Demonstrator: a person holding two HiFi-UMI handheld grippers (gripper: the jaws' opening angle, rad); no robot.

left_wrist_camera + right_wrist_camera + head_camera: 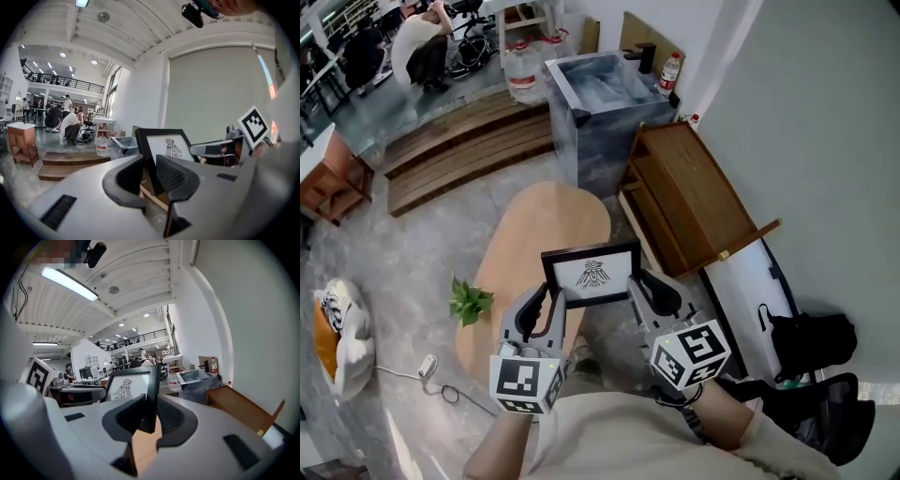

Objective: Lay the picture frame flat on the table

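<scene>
A black picture frame (pixel 592 274) with a white print of a bird figure hangs above the near end of the oval wooden table (pixel 542 225), its face turned up toward me. My left gripper (pixel 547 294) is shut on its left edge and my right gripper (pixel 638 282) on its right edge. In the left gripper view the frame (pixel 165 146) stands between that gripper's jaws (pixel 150 176), with the right gripper (pixel 219 148) beyond it. The right gripper view shows the frame's edge (pixel 127 388) clamped in its jaws (pixel 150 412); the left gripper (pixel 75 393) is at the far side.
A small green plant (pixel 469 302) sits at the table's left edge. Beyond the table stand a grey cabinet (pixel 605 112) and a wooden shelf unit (pixel 694 197) lying by the wall. A black bag (pixel 811 337) lies at right, a cushion (pixel 337 330) on the floor at left.
</scene>
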